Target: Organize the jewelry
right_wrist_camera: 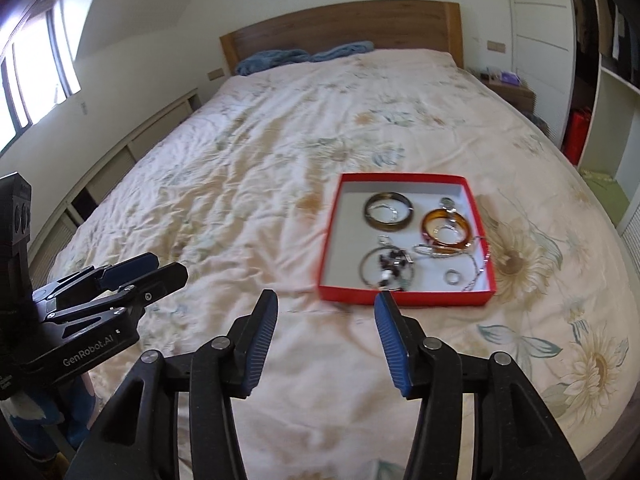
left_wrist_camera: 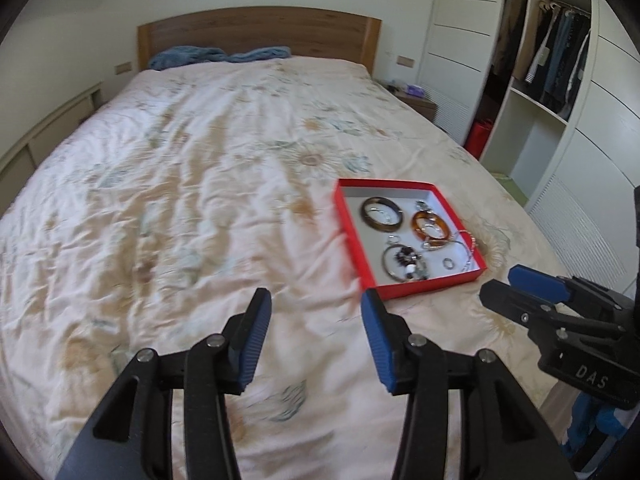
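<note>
The small dark beaded piece (right_wrist_camera: 390, 266) inside the thin silver hoop (right_wrist_camera: 380, 270) is too small to make out, and the near wall of the shallow red cardboard box (right_wrist_camera: 404, 298) hides the hoop's lower edge. The fine silver chain (right_wrist_camera: 478, 268) draped over the box's right rim blurs into the floral cream bedspread (right_wrist_camera: 240, 180). Items on the brown wooden nightstand (left_wrist_camera: 418, 102) are too small to identify. The open white wardrobe (left_wrist_camera: 560, 60) is cut off by the left wrist view's edge.

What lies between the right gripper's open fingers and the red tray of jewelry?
Only bare floral bedspread: the right wrist view shows nothing between the right gripper and the red tray.
</note>
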{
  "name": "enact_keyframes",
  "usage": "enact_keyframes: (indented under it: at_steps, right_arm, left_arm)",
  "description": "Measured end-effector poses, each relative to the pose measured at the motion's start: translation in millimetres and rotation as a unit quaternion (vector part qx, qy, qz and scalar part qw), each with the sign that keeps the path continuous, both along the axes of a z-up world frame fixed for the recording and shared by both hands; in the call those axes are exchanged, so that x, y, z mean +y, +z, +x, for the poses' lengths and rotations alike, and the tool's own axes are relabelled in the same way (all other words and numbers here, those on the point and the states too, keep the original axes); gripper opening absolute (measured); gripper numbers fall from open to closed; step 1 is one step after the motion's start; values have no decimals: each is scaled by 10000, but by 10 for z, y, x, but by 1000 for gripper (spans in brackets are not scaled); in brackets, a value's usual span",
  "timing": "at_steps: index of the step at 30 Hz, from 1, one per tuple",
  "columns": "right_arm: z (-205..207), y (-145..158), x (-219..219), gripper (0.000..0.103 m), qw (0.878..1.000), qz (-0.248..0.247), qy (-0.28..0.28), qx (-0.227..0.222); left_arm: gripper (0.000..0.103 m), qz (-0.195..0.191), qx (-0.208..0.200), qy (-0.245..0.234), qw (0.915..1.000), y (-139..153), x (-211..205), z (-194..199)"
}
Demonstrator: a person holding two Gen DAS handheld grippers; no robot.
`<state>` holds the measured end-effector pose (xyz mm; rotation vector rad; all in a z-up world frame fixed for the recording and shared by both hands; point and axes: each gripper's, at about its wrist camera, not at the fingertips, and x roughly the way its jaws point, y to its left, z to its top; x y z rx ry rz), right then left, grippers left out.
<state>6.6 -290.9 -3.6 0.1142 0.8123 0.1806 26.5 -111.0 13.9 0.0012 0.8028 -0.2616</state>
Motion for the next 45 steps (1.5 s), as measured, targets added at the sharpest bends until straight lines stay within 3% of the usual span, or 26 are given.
enact_keyframes:
  at_steps: [9,20,30,45]
  right_arm:
    - [-273,43,352,62,9994,-200,-9,-286]
    - [-498,40,516,66,9986,-301,-172,-404]
    - [-563,-9,544,67,9986,-341,-214,-339]
    - [-505,-166,487,67,9983,-399,-357,-221]
  left_arm:
    - [45,321,-351,488,9977,133,310,-354]
    - [45,320,-532,952,9935,200,684,-592]
    - [45,247,-798,1076,9907,267,851,-747]
    - [50,364,-681,1145,9904,168,859,-693]
